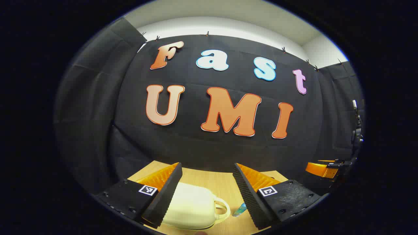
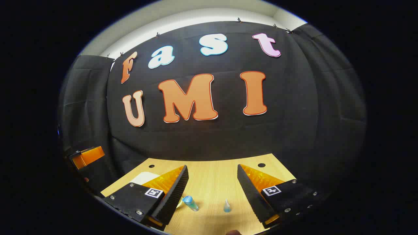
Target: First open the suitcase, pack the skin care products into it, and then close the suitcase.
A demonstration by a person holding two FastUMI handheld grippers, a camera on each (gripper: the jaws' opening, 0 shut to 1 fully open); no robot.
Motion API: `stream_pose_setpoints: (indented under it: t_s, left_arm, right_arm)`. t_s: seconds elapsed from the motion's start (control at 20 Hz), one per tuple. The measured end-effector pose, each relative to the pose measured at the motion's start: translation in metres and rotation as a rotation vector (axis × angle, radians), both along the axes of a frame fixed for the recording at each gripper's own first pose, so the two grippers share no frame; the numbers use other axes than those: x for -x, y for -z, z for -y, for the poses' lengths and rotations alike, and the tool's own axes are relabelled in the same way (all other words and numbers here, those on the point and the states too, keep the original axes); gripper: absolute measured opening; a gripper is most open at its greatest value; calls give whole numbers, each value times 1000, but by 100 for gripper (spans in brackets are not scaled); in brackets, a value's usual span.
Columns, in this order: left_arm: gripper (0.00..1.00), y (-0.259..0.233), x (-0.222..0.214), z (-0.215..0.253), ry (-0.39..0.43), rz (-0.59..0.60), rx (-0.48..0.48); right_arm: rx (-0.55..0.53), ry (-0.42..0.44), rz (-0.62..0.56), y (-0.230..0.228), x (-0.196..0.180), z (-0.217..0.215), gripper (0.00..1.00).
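My jaws gape wide, both empty. My left gripper (image 1: 207, 192) hangs over the closed cream suitcase (image 1: 192, 207); my right gripper (image 2: 212, 192) over two small blue bottles (image 2: 190, 202) on the wooden table (image 2: 212, 176), black cloth behind.

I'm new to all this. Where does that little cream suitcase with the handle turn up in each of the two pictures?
Left gripper view: the cream suitcase lies shut on the wooden table at bottom centre, between that gripper's fingers, handle to the right.
Right gripper view: a pale patch at lower left, behind a finger, may be it; I cannot tell.
Shared landmark: the small blue bottle on the table.
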State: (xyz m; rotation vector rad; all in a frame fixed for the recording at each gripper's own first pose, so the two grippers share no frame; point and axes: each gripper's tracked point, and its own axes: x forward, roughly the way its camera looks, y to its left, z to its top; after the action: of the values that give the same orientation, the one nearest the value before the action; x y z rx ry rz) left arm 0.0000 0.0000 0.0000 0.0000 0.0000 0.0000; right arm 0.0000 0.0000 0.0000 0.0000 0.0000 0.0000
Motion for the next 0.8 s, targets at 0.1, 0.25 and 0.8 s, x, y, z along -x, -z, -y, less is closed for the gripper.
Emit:
stream_pose_setpoints:
  t_s: [0.1,0.25,0.8]
  left_arm:
    - [97,-1,-5,6,6,-2,4]
    - [96,0,-11,14,11,-14,-5]
    - [97,-1,-20,32,58,-9,-70]
  right_arm:
    - [20,12,3,0,2,4,95]
    - [25,0,47,-11,4,1,95]
    - [47,-6,26,-6,-2,-7,95]
